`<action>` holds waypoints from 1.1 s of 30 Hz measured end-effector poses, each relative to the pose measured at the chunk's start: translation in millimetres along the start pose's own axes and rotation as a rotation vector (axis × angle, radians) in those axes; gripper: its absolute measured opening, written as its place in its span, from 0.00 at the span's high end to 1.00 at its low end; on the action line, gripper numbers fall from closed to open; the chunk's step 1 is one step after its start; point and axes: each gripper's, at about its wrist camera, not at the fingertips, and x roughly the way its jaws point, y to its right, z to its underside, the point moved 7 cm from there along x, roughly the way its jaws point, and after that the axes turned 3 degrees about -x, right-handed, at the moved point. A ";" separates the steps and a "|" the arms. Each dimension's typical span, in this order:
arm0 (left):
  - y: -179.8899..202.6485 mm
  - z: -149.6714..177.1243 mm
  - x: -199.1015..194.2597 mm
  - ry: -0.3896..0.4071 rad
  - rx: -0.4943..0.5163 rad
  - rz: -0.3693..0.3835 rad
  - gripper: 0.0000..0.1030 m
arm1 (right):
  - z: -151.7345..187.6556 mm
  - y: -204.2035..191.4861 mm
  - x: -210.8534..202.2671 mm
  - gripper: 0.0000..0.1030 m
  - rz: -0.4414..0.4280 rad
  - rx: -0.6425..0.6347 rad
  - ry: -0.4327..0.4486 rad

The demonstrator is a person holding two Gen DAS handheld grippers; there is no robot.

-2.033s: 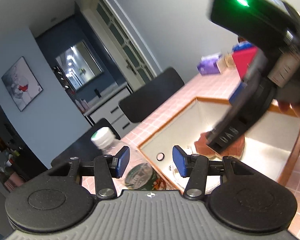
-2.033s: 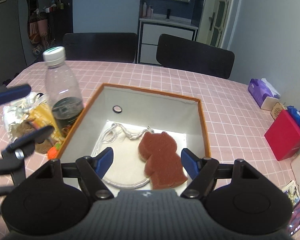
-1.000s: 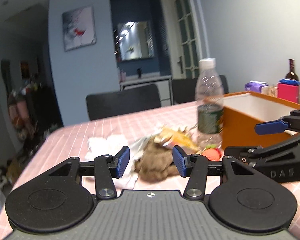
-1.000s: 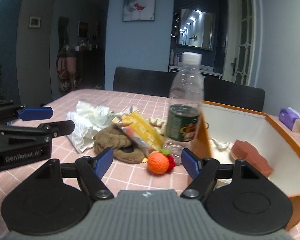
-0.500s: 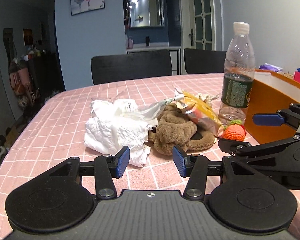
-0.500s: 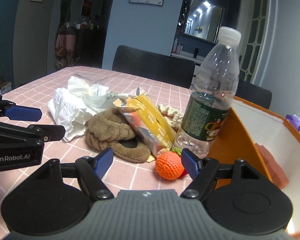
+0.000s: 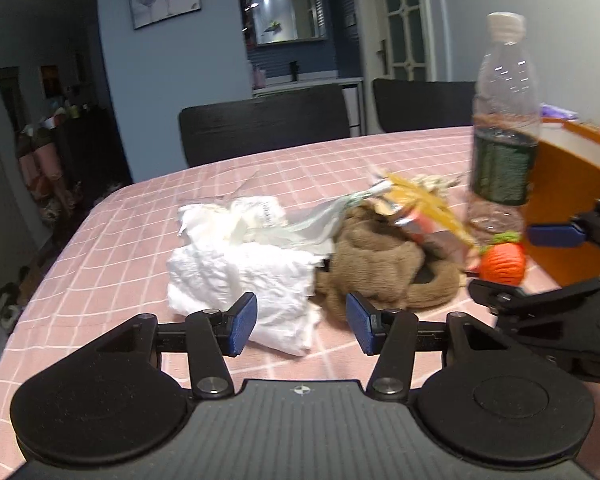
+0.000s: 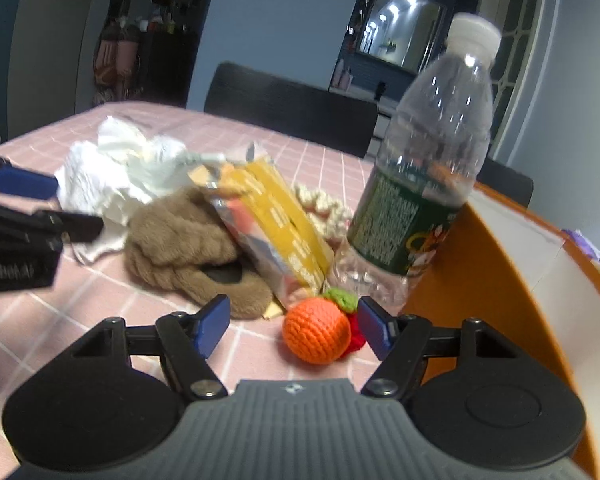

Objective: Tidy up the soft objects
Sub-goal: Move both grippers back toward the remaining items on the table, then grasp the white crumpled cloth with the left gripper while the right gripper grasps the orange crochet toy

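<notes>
On the pink checked tablecloth lies a pile: a crumpled white cloth point(image 7: 240, 272) point(image 8: 112, 168), a brown plush piece point(image 7: 380, 268) point(image 8: 180, 240) and an orange crochet ball point(image 7: 502, 262) point(image 8: 316, 334) with a green and red bit. My left gripper point(image 7: 302, 328) point(image 8: 56, 206) hangs low over the white cloth's near edge. Its jaws are opening and press on nothing. My right gripper point(image 8: 294, 328) point(image 7: 500, 262) has the orange ball between its pads, nearer the right one. Its jaws are closing, and the left pad stands clear of the ball.
A yellow and silver snack packet point(image 8: 268, 224) leans on the plush piece, with a cream knitted thing point(image 8: 324, 208) behind it. A clear plastic bottle point(image 8: 420, 184) point(image 7: 502, 140) stands beside the orange box point(image 8: 500, 264) point(image 7: 572, 208) at the right. Dark chairs point(image 7: 264, 128) line the far table edge.
Both grippers left the orange box, swung to the pile and came down close to it. The ball now sits between the right pads, which have drawn in a little.
</notes>
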 end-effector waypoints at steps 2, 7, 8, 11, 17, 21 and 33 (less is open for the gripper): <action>-2.3 -1.7 5.3 -0.006 0.014 -0.020 0.31 | 3.8 0.9 7.1 0.33 0.001 0.001 -0.027; -1.7 5.0 27.0 -0.071 0.061 -0.101 0.27 | 10.9 2.5 20.4 0.42 -0.005 0.016 -0.073; -2.6 6.5 29.2 -0.073 0.062 -0.129 0.30 | 11.5 3.0 21.0 0.49 0.003 0.016 -0.072; -5.0 11.6 30.4 -0.082 0.063 -0.166 0.55 | 12.5 5.6 19.6 0.62 0.034 0.002 -0.063; -15.4 22.7 12.1 -0.096 -0.014 -0.159 0.87 | 16.3 11.8 14.7 0.63 0.027 0.002 -0.053; -16.7 31.8 -16.6 -0.121 -0.046 -0.097 0.87 | 13.6 5.0 1.5 0.63 -0.017 -0.006 -0.027; 13.7 50.9 -80.2 -0.113 0.105 0.082 0.53 | 20.7 -23.3 -35.7 0.63 -0.174 0.003 -0.011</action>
